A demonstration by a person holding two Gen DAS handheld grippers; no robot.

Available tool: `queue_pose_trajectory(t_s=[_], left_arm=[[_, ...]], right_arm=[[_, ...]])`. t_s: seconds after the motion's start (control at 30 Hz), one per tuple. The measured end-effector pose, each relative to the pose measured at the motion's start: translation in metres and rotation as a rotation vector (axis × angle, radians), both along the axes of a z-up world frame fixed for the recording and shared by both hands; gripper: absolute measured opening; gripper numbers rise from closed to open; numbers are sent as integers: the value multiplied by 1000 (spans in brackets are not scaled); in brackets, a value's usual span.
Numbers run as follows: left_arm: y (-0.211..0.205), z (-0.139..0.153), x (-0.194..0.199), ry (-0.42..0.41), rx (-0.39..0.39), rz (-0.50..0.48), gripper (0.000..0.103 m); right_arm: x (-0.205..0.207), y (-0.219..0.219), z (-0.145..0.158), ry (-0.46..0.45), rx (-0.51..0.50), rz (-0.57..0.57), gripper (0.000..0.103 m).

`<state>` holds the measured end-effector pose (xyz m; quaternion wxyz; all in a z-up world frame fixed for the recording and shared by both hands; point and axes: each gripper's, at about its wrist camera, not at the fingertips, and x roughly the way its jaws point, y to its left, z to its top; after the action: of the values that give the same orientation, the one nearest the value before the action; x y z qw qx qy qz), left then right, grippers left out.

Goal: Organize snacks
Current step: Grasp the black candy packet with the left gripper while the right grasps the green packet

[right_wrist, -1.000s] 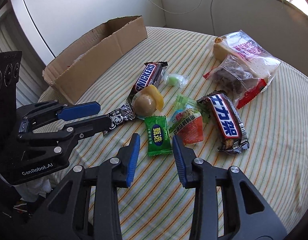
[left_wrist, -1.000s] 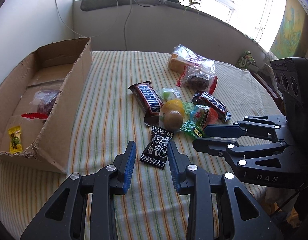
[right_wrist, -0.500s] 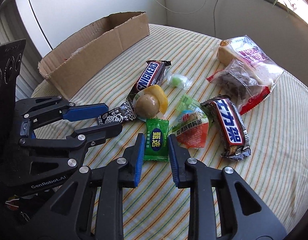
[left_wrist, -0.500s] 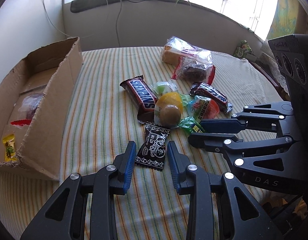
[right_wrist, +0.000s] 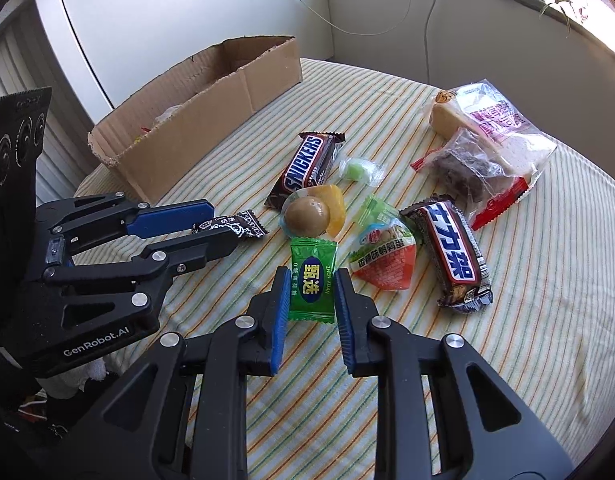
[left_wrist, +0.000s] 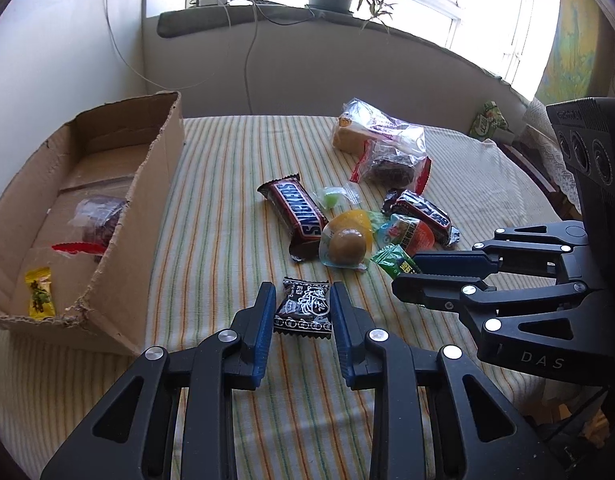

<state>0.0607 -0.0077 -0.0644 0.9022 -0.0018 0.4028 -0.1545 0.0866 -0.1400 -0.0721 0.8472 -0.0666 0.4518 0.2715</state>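
Snacks first: the right gripper [right_wrist: 309, 294] has just clenched on a small green crinkly candy sachet [right_wrist: 312, 280], the left gripper [left_wrist: 301, 308] on a black printed sachet [left_wrist: 305, 307], both on the striped tablecloth [left_wrist: 227, 200]. Light, slippery film; pinch mid-body. Torn brown cardboard box [left_wrist: 147, 216] waits left.

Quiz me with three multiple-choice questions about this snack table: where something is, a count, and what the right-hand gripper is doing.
1. What lies in the cardboard box? A a yellow candy; B a banana; C a spoon.
2. How many chocolate bars lie on the striped cloth? A one; B two; C five.
3. The right gripper is: A wide open; B shut on a green candy; C out of sight.
Answers: A, visible in the box's near corner; B, one lettered in English, one in Chinese; B, both pads press its wrapper.
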Motion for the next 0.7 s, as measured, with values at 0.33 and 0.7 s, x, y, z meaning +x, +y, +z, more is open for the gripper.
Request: queue_pose_trajectory(t_s=[0.33, 0.7], left_arm=[[6, -13, -1, 56, 6, -46, 26], [0, -16, 3, 39, 47, -49, 23]], right_arm=[[-3, 0, 5, -13, -9, -14, 23], [-4, 3, 12, -29, -4, -16, 23]])
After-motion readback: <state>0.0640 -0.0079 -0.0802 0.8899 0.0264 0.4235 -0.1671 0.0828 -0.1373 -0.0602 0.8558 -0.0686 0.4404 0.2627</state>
